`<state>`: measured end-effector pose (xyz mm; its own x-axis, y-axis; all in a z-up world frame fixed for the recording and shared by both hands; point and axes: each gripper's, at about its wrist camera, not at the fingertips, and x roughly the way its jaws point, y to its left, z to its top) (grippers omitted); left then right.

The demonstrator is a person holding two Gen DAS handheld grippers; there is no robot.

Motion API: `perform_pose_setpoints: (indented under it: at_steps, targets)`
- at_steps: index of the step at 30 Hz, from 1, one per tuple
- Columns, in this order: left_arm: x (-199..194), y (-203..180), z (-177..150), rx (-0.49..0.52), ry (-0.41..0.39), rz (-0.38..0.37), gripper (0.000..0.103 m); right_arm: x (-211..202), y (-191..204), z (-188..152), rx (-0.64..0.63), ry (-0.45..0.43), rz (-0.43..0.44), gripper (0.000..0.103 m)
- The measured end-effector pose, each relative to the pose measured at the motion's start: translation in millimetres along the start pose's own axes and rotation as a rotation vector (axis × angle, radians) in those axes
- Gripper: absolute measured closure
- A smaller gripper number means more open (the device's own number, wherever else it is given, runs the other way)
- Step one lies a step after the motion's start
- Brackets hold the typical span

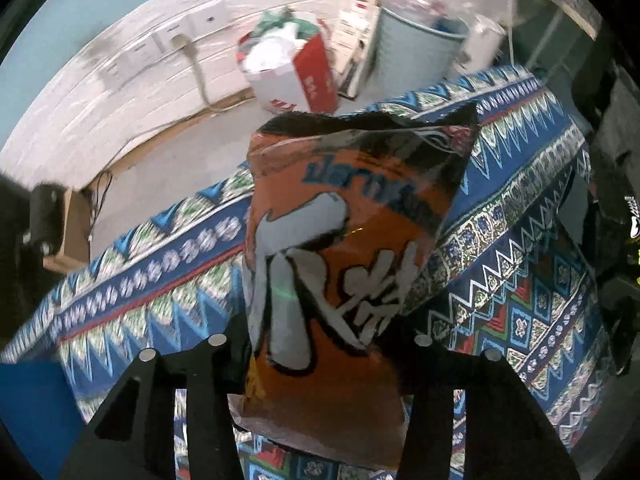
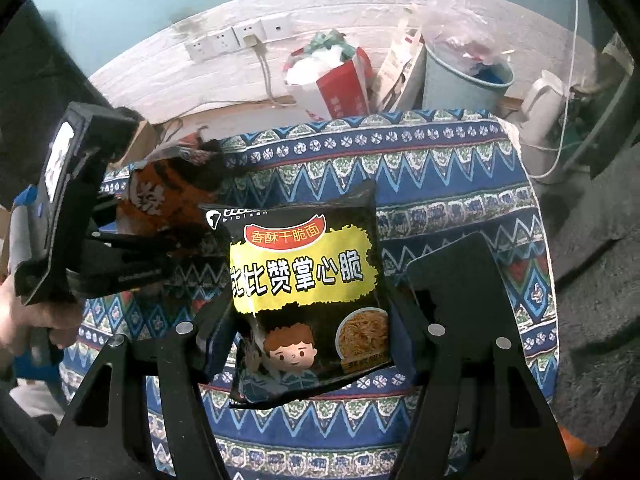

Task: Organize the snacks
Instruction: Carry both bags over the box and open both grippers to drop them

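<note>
An orange and black snack bag stands upright between the fingers of my left gripper, which is shut on its lower part above the patterned blue tablecloth. In the right wrist view the same orange bag shows at the left, held in the left gripper. A black and yellow crispy-noodle pack with a cartoon child on it sits in my right gripper, which is shut on its sides and holds it over the tablecloth.
Beyond the table's far edge stand a pale blue bin, a red and white box stuffed with bags, and a white kettle. Wall sockets with a cable sit behind. A person's hand holds the left gripper.
</note>
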<state>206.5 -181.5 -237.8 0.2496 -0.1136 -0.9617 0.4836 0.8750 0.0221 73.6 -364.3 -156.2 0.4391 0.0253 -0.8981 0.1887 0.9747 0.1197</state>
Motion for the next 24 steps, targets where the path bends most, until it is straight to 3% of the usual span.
perform_pose_setpoints:
  at_steps: [24]
  targets:
    - [-119.5,47.1,-91.7,-0.18,-0.128,0.064,0.057,-51.2,62.4,8.8,-0.081,-0.134,0.022,0.037]
